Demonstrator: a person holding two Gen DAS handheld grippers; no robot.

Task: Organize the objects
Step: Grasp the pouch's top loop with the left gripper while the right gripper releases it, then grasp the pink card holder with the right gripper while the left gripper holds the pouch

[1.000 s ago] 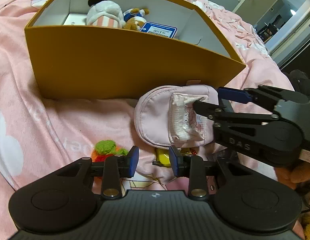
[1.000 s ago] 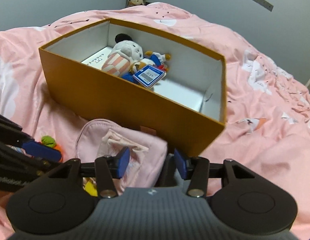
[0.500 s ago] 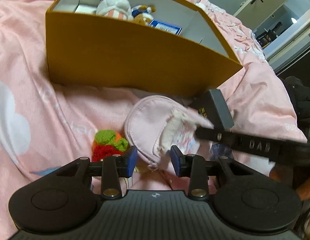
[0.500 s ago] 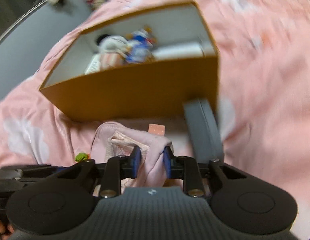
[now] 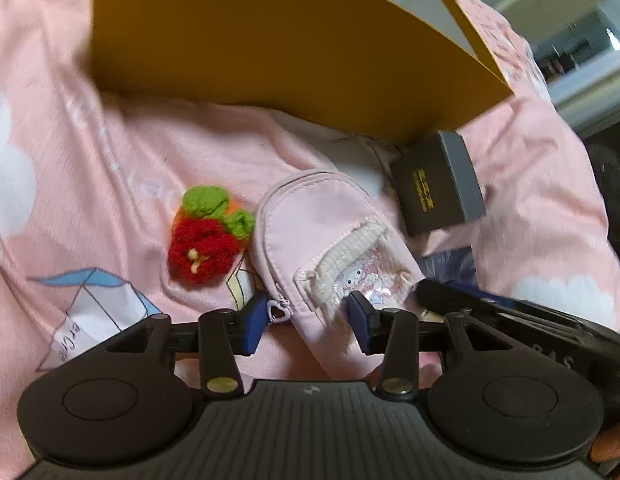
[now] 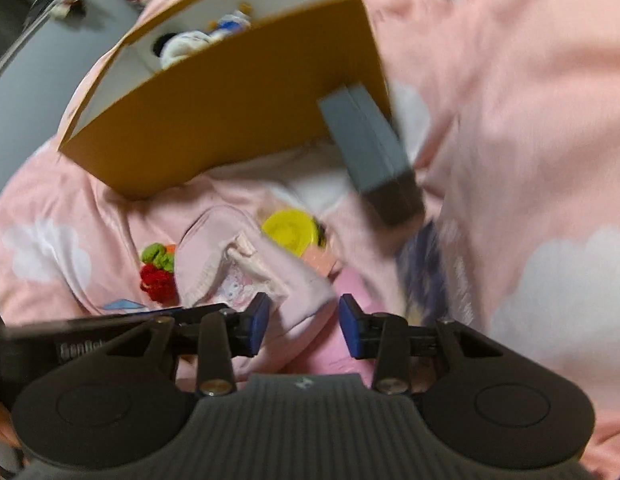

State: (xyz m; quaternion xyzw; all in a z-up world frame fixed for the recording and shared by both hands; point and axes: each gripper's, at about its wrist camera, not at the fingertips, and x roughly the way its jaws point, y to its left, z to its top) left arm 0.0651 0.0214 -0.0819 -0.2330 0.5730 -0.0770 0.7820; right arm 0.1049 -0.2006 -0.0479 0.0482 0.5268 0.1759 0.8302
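Pink pouch straddled by both grippers on the pink bedspread

The pink pouch [image 5: 329,236] is seen lying near the orange box [image 5: 270,48], right of a crocheted flower [image 5: 204,236]. The left gripper [image 5: 308,322] has just been opening around its near end, pads seemingly apart from it. The right gripper [image 6: 304,326], also just opening, is blurred; fabric lies between its jaws, apparently unpinched.

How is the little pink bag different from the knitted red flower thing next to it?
The pink pouch is smooth fabric with a zipper and a cartoon picture pocket; the knitted flower is fuzzy yarn with no zipper or picture. The pouch is pale pink all over; the flower is red with green and orange bits. The pouch is clearly bigger. The pouch's end lies between the fingers of the left gripper; the flower lies clear of them. Both rest on the pink bedspread in front of the yellow box.
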